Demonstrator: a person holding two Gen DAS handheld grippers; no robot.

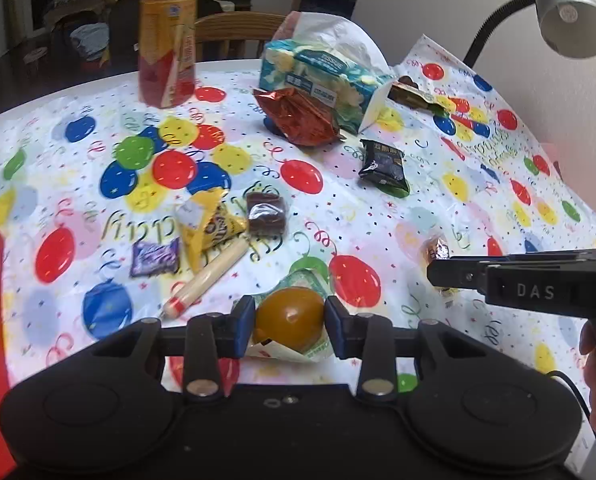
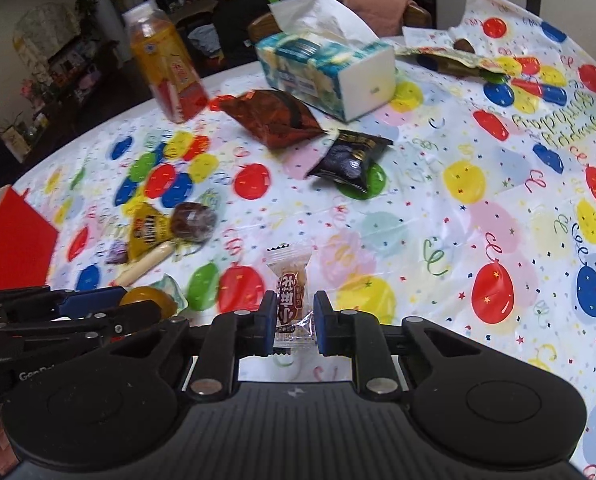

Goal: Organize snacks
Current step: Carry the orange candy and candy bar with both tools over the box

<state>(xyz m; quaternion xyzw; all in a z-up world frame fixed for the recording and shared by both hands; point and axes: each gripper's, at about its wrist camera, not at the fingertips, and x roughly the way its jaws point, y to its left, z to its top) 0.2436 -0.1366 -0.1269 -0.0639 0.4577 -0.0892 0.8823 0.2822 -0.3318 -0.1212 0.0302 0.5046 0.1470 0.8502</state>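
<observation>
My left gripper (image 1: 290, 322) is shut on an amber jelly cup (image 1: 288, 316), with a blue pad on each side of it, just above the balloon-print tablecloth (image 1: 377, 216). In the right wrist view the same jelly cup (image 2: 148, 300) shows at the tip of the left gripper (image 2: 98, 304). My right gripper (image 2: 294, 320) is shut on a small clear-wrapped brown candy (image 2: 292, 292) that stands up between its fingers. From the left wrist view the right gripper (image 1: 435, 274) comes in from the right edge.
Loose on the cloth lie a yellow M&M's packet (image 1: 210, 228), a wrapped chocolate cake (image 1: 266, 214), a purple candy (image 1: 154, 258), a sausage stick (image 1: 210, 280), a black packet (image 1: 383, 168) and a red foil bag (image 1: 298, 116). Behind stand a bottle (image 1: 168, 40) and tissue box (image 1: 317, 76). A red box (image 2: 14, 240) is at the left.
</observation>
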